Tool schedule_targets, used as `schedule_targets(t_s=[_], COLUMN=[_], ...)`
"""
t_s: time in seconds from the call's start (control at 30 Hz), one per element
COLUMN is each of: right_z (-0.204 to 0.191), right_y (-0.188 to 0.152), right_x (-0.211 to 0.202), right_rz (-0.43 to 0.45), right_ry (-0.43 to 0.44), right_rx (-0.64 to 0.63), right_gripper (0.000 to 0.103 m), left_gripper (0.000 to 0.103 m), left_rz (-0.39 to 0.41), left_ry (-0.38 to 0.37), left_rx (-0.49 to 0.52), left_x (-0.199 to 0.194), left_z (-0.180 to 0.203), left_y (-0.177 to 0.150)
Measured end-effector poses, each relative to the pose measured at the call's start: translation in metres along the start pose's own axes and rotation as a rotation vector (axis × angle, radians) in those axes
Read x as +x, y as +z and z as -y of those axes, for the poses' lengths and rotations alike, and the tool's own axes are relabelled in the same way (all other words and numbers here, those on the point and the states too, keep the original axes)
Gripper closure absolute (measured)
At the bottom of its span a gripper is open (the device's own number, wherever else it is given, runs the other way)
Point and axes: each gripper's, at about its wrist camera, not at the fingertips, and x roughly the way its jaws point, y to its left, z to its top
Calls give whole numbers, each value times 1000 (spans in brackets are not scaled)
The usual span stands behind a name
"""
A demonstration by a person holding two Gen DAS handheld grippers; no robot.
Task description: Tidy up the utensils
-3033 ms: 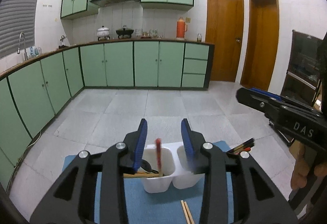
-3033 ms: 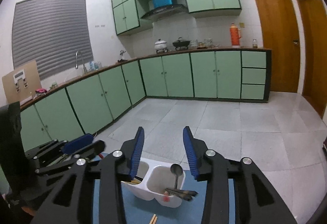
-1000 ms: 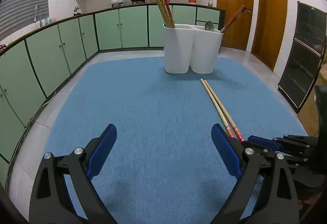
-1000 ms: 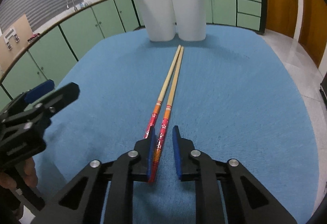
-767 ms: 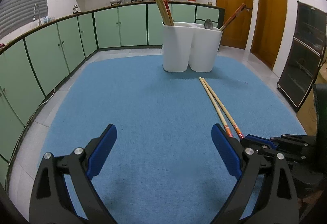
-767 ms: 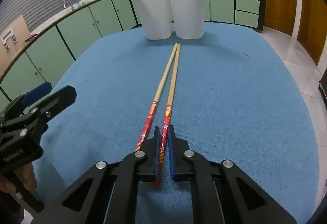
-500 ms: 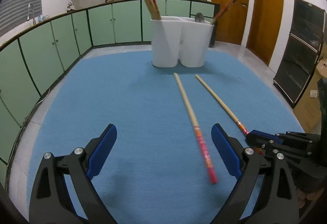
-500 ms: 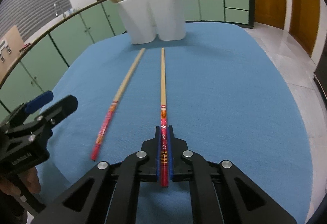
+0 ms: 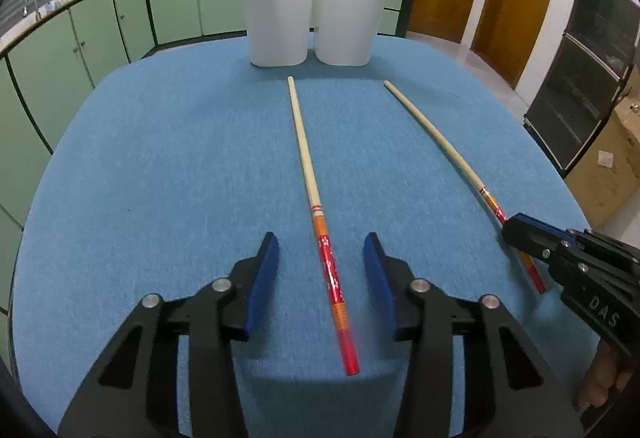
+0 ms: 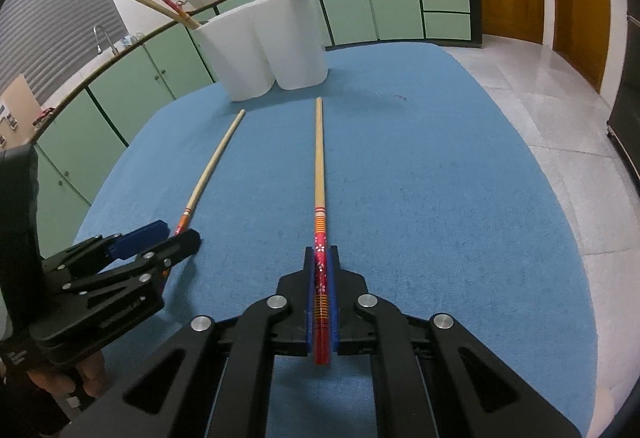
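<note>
Two chopsticks on the blue table, one per hand-held gripper

Nearest us, the left hand-held gripper (image 9: 320, 274) straddles the red handle end of the left chopstick (image 9: 310, 190), whose long axis runs straight away from us toward the white holder (image 9: 312, 14); the jaws are closing, the stick between them but the pads not yet touching it. To the right, the right hand-held gripper (image 10: 322, 302) is clamped on the red end of the right chopstick (image 10: 319, 162), which also points far toward the holder. Each stick lies in line with its own gripper, so we judge that neither hand needs to cross over. At the far edge of the table (image 9: 160, 158) the holder already carries other chopsticks and a spoon.
</note>
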Motion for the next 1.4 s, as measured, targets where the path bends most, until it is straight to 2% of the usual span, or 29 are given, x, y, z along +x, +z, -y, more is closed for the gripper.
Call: schedule_targets(t_s=[0.07,0.1,0.13,0.53,0.63,0.67,0.7,0.77,0.8,1.1,1.4], right_z=[-1,-2,-4,-14,-18,-19,-20,-21,-21,-25,-25], right_y=[0,0,0,17,16,15,13,9,6,-29,-29], right_x=[1,1,2,20,23,22,20,16,14,-10,-9], right_rz=[-3,-5,-9,-28,-41,-41,-37,-33,-31,-29,-21], right_ry=[5,6,9,8,-8,-10,-14,-15,-17,-12,3], right_rx=[-3,-3,-5,15,-8,-16,-28,-52,-61,-156,-156], right_gripper=[97,97,97,97,96,96,95,92,91,91,91], left_gripper=[83,94,96,98,94,89,77,65,62,61,61], left_rz=[-3,-4,-8,-15,-15,-12,-9,-2,1,11,19], left_ry=[12,10,6,33,31,22,14,8,12,4,9], left_rx=[2,-1,-6,-42,-37,-34,-31,-16,-8,-23,-13], left_x=[2,1,1,4,3,2,0,-7,-9,-28,-27], left_z=[1,0,-2,-22,-21,-21,-20,-17,-17,-22,-20], left_y=[1,1,1,10,8,7,4,-3,-7,-32,-34])
